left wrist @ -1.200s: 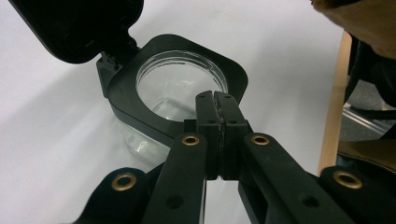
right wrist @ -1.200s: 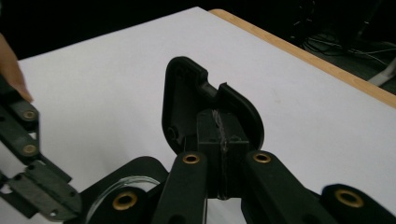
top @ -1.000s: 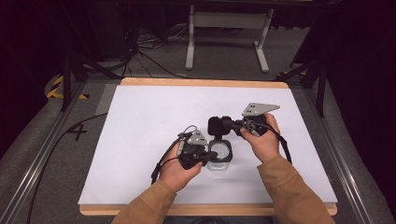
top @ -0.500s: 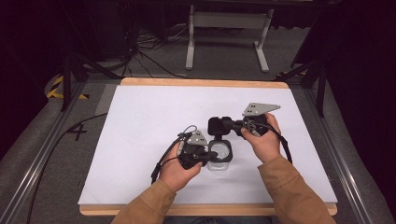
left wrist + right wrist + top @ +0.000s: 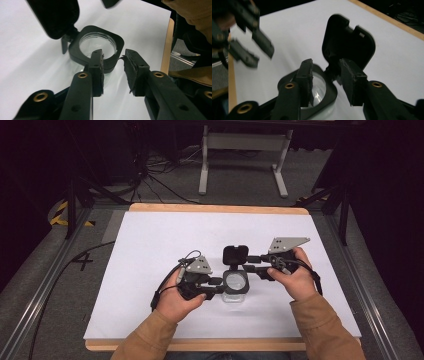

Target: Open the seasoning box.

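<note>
A small clear jar with a square black collar (image 5: 235, 283) stands on the white sheet, its hinged black lid (image 5: 235, 255) flipped up behind it. My left gripper (image 5: 219, 288) sits at the jar's left side and its jaws have just been opening. In the left gripper view the collar (image 5: 100, 47) lies just beyond the parted pads, untouched. My right gripper (image 5: 249, 265) reaches in from the right near the hinge, and its jaws have also just been opening. In the right gripper view the raised lid (image 5: 348, 42) stands behind the gap, and the jar mouth (image 5: 317, 93) lies below.
The white sheet (image 5: 150, 250) covers a wooden board (image 5: 215, 209) edged by metal rails. A cable (image 5: 65, 270) trails off the left side. A white stand (image 5: 240, 150) and more cables lie on the floor beyond the board's far edge. The left gripper (image 5: 249, 47) appears blurred in the right gripper view.
Both grippers' jaws have parted. The left hand has drawn slightly back and up from the jar. The right hand, the jar and its raised lid stay where they were.
</note>
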